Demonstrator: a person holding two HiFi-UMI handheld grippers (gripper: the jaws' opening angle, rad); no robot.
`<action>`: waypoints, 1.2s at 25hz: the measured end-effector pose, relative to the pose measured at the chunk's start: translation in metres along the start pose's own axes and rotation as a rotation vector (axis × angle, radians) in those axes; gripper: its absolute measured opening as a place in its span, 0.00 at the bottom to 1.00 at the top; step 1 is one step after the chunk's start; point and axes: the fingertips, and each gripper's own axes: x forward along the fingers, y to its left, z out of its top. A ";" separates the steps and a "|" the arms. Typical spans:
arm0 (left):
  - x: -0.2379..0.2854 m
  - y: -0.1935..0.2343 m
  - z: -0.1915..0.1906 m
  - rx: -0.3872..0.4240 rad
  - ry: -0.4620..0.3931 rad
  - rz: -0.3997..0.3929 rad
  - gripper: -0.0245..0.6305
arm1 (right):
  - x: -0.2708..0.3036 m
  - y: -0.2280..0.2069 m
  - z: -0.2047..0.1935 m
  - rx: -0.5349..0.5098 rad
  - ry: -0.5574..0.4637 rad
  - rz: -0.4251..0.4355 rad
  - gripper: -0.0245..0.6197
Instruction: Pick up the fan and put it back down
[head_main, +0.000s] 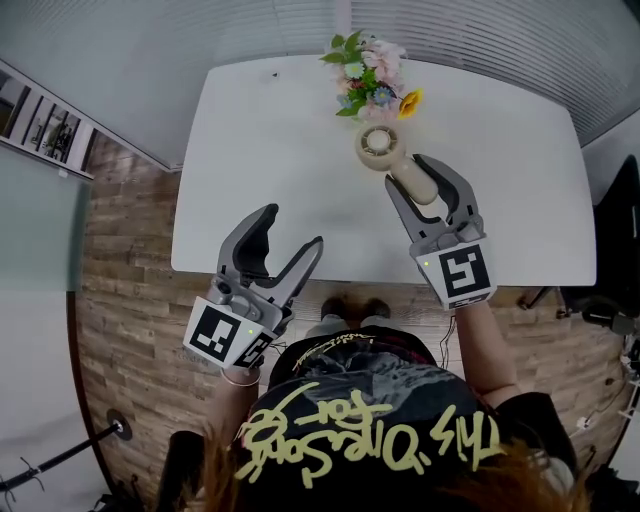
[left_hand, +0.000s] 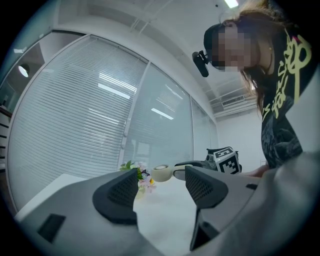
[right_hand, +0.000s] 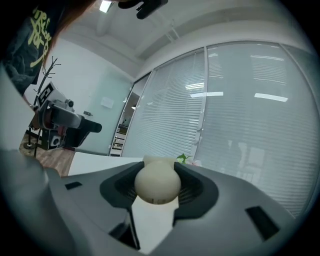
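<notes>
A cream hand-held fan (head_main: 381, 146) is gripped by its handle in my right gripper (head_main: 405, 172), which is shut on it. The fan lies level above the white table (head_main: 260, 150), its round head toward the flowers. In the right gripper view the handle's rounded end (right_hand: 157, 183) sits pressed between both pads of the right gripper (right_hand: 159, 175). My left gripper (head_main: 294, 226) hangs open at the table's near edge with nothing between its fingers. From the left gripper (left_hand: 161, 192) view, the fan (left_hand: 162, 173) shows off the tabletop, with the right gripper (left_hand: 190, 164) behind it.
A small bunch of artificial flowers (head_main: 370, 80) stands at the table's far middle, just beyond the fan's head, and also shows as flowers (left_hand: 136, 172) in the left gripper view. Glass walls with blinds ring the table. Wooden floor lies to the left.
</notes>
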 end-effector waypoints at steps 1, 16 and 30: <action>0.001 -0.001 0.001 0.003 -0.001 -0.002 0.47 | -0.002 -0.001 0.005 0.003 -0.015 -0.004 0.33; 0.023 -0.012 0.007 0.024 -0.007 -0.049 0.47 | -0.037 -0.025 0.062 0.009 -0.157 -0.072 0.33; 0.032 -0.011 0.013 0.032 -0.019 -0.052 0.47 | -0.046 -0.036 0.067 -0.025 -0.163 -0.093 0.33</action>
